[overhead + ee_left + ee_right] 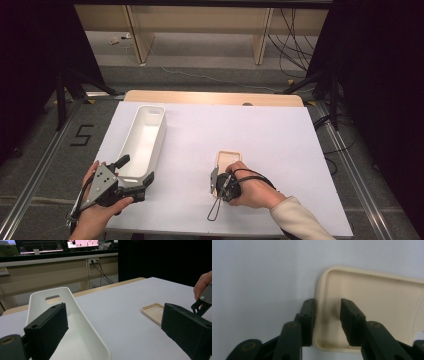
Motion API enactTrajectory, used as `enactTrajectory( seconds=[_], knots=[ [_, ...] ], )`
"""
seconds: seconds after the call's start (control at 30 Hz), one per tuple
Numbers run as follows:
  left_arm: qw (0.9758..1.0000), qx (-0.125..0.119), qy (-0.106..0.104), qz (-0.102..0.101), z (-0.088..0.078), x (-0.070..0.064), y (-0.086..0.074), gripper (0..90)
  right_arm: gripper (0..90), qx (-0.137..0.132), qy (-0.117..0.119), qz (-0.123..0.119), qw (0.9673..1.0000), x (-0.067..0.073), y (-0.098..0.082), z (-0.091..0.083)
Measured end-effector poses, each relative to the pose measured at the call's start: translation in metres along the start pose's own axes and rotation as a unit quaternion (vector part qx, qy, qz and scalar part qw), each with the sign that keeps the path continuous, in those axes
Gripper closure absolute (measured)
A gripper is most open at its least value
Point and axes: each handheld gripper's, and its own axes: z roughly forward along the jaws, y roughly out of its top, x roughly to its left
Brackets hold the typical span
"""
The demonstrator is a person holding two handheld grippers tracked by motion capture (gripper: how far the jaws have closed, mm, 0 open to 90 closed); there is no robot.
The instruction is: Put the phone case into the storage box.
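Looking down from the high view, the right gripper [216, 176] is bearing on the near end of a beige phone case [227, 159], which is lying flat on the white sheet of the bench [270, 150], right of centre. The left gripper [136, 172] is resting at the near end of a long white bin [142, 142], well apart from the case.

Looking along the left gripper [112, 327] in its own view, its jaws are standing wide with nothing between them; one is sitting inside the near end of the bin [85, 325], the other outside it over the bench. The case [154, 312] is lying farther off, with the person's other hand [203, 286] just above it.

Looking along the right gripper [327, 320] in its own view, its jaws are straddling one side wall of the case [372, 302]: one is touching the outer edge, the other is standing inside the shell with a narrow gap to the wall. The grip is not yet closed on it.
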Motion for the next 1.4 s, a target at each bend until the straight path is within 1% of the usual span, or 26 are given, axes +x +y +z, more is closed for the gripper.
enactTrajectory(
  seconds=[0.03, 0.07, 0.1, 0.17, 0.23, 0.27, 0.33, 0.37, 0.4, 0.47, 0.5, 0.53, 0.57, 0.6, 0.7, 0.73, 0.77, 0.87, 0.9, 0.93, 1.0, 1.07, 1.23, 1.27, 1.33, 1.4],
  knots=[
    [1.0, 0.0, 0.0, 0.0, 0.0, 0.0, 0.0, 6.5, 67.7, 0.007, 0.0, -0.021, 0.9997, -0.003, 0.0, -0.001],
    [1.0, 0.0, 0.0, 0.0, 0.0, 0.0, 0.0, 6.5, 68.3, 0.001, 0.0, -0.036, 0.9994, -0.004, -0.001, 0.0],
    [1.0, 0.0, 0.0, 0.0, 0.0, 0.0, 0.0, 6.5, 69.0, 0.005, 0.001, -0.026, 0.9996, -0.002, 0.0, 0.0],
    [1.0, 0.0, 0.0, 0.0, 0.0, 0.0, 0.0, 6.5, 70.4, 0.007, -0.002, -0.032, 0.9995, -0.002, 0.0, -0.001],
    [1.0, 0.0, 0.0, 0.001, 0.0, 0.0, 0.0, 6.5, 71.5, 0.011, 0.0, -0.025, 0.9996, 0.0, 0.001, -0.001],
    [1.0, 0.001, 0.0, 0.001, 0.0, 0.0, 0.0, 6.5, 72.1, 0.019, 0.004, -0.016, 0.9997, 0.001, 0.001, -0.002],
    [1.0, 0.0, 0.0, 0.001, 0.0, 0.0, 0.0, 6.5, 73.3, 0.023, 0.0, -0.022, 0.9995, 0.002, 0.001, -0.002],
    [1.0, 0.0, 0.0, 0.001, 0.0, 0.0, 0.0, 6.5, 73.9, 0.011, -0.003, -0.048, 0.9988, 0.0, 0.002, -0.001],
    [1.0, 0.0, 0.0, 0.001, 0.0, 0.0, 0.0, 6.5, 74.4, 0.015, -0.003, -0.041, 0.999, 0.001, 0.002, -0.001],
    [1.0, 0.0, 0.0, 0.001, 0.0, 0.0, 0.0, 6.5, 75.4, 0.018, -0.008, -0.051, 0.9985, 0.002, 0.003, -0.001],
    [1.0, 0.0, -0.001, 0.001, 0.0, 0.0, 0.0, 6.4, 75.8, 0.02, -0.007, -0.042, 0.9989, 0.004, 0.004, -0.001],
    [1.0, 0.0, -0.001, 0.001, 0.0, 0.0, 0.0, 6.4, 76.2, 0.022, -0.008, -0.046, 0.9987, 0.004, 0.004, -0.001],
    [1.0, 0.001, -0.001, 0.002, 0.0, 0.0, 0.0, 6.4, 76.5, 0.024, -0.01, -0.059, 0.9979, 0.003, 0.004, -0.001],
    [1.0, 0.001, -0.002, 0.002, 0.0, -0.001, 0.0, 6.4, 76.8, 0.027, -0.01, -0.041, 0.9987, 0.006, 0.005, -0.001],
    [1.0, 0.001, -0.002, 0.002, 0.0, -0.001, 0.0, 6.4, 77.5, 0.026, -0.011, -0.045, 0.9986, 0.007, 0.006, -0.001],
    [1.0, 0.001, -0.002, 0.001, 0.0, -0.001, 0.0, 6.5, 77.8, 0.024, -0.012, -0.053, 0.9983, 0.006, 0.006, -0.001],
    [1.0, 0.001, -0.002, 0.002, 0.0, -0.001, 0.0, 6.5, 78.1, 0.041, -0.01, -0.027, 0.9988, 0.01, 0.006, -0.002],
    [1.0, 0.002, -0.002, 0.001, 0.0, -0.001, 0.0, 6.5, 78.9, 0.041, -0.008, -0.032, 0.9986, 0.011, 0.007, -0.002],
    [1.0, 0.001, -0.002, 0.001, 0.0, -0.001, 0.0, 6.4, 79.1, 0.038, -0.013, -0.044, 0.9982, 0.01, 0.007, -0.002],
    [1.0, 0.002, -0.002, 0.002, 0.0, -0.001, 0.0, 6.5, 79.2, 0.042, -0.013, -0.035, 0.9984, 0.012, 0.007, -0.002],
    [1.0, 0.002, -0.002, 0.001, 0.0, -0.001, 0.0, 6.4, 79.8, 0.043, -0.015, -0.039, 0.9982, 0.012, 0.008, -0.002],
    [1.0, 0.002, -0.002, 0.002, 0.0, -0.001, 0.0, 6.4, 80.4, 0.046, -0.012, -0.034, 0.9983, 0.014, 0.008, -0.002],
    [1.0, 0.002, -0.002, 0.002, 0.0, -0.001, 0.0, 6.4, 81.3, 0.053, -0.019, -0.044, 0.9974, 0.015, 0.009, -0.003],
    [1.0, 0.002, -0.003, 0.002, 0.0, -0.001, 0.0, 6.4, 81.4, 0.053, -0.019, -0.041, 0.9976, 0.015, 0.009, -0.003],
    [1.0, 0.001, -0.003, 0.002, 0.0, -0.001, 0.0, 6.4, 81.7, 0.05, -0.024, -0.057, 0.9968, 0.014, 0.009, -0.002],
    [1.0, 0.001, -0.002, 0.001, 0.0, -0.001, 0.0, 6.5, 81.9, 0.055, -0.025, -0.046, 0.9971, 0.016, 0.01, -0.003]
  ],
)
